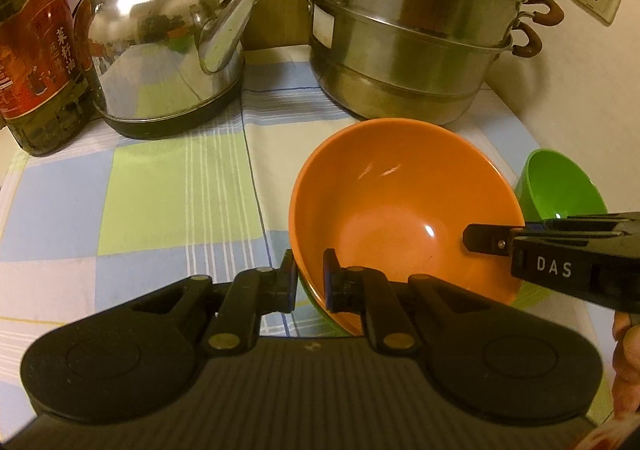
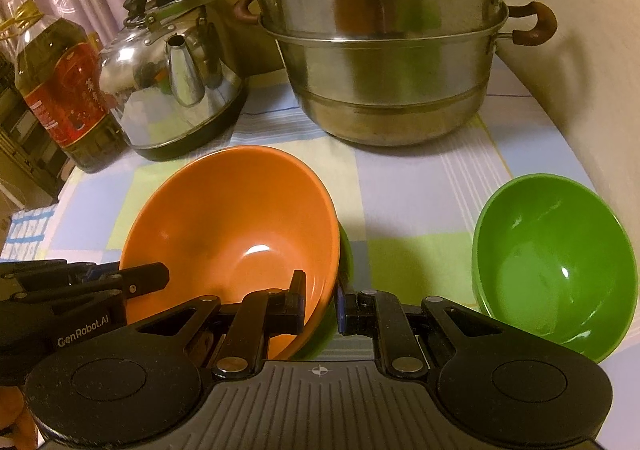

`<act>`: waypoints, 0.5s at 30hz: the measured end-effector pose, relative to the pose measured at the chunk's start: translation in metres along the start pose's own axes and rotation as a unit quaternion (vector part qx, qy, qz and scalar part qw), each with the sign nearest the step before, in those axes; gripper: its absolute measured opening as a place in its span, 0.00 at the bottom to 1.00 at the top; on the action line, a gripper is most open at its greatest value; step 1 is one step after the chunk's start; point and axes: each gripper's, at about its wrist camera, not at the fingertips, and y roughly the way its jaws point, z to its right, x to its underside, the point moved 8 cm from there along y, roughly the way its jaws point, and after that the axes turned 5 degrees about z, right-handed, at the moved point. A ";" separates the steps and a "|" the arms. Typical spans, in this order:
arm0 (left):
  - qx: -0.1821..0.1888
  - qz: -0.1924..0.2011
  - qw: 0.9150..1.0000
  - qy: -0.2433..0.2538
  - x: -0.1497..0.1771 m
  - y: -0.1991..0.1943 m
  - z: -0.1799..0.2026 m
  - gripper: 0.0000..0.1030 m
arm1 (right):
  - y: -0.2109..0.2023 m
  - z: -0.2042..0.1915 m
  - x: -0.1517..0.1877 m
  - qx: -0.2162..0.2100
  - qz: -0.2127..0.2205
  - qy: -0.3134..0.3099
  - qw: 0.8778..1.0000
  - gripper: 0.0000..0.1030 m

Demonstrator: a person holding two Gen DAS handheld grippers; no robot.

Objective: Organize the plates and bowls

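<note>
Both grippers, left gripper (image 1: 309, 276) and right gripper (image 2: 320, 300), have jaws clamped on the rim of the glossy orange plastic bowl (image 1: 404, 206); the smaller green plastic bowl (image 2: 554, 258) waits unstacked near the counter's (image 1: 160, 178) right edge.

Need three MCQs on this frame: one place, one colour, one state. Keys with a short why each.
1. In the right wrist view, the lone green bowl lies:
A right of the orange bowl
B left of it
C inside it

2. The steamer pot has handles that are:
A blue
B brown
C white

3. The left tool is:
A open, clear of the bowl
B shut on nothing
C shut on the orange bowl's rim

Key:
1 A, it sits apart at right.
2 B, brown grips show on both tiers.
3 C, its fingers pinch the rim from both sides.
</note>
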 end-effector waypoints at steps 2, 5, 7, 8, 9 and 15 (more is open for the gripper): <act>0.000 -0.001 1.000 -0.002 0.001 0.000 0.000 0.11 | 0.001 -0.002 0.000 0.002 0.000 -0.004 1.000 0.14; 0.000 0.000 1.000 -0.003 0.001 0.001 -0.001 0.11 | 0.001 -0.003 0.002 0.002 0.000 -0.006 1.000 0.14; 0.000 0.000 1.000 -0.003 0.001 0.001 -0.001 0.11 | 0.002 -0.003 0.002 0.003 0.001 -0.008 1.000 0.14; -0.001 0.000 1.000 -0.003 0.001 0.001 -0.001 0.11 | 0.002 -0.004 0.002 0.004 0.001 -0.009 1.000 0.14; -0.002 0.000 1.000 -0.003 0.001 0.001 -0.001 0.11 | 0.003 -0.004 0.002 0.004 0.001 -0.010 1.000 0.14; -0.001 0.000 1.000 -0.003 0.002 0.002 0.000 0.11 | 0.003 -0.003 0.002 0.005 0.001 -0.012 1.000 0.14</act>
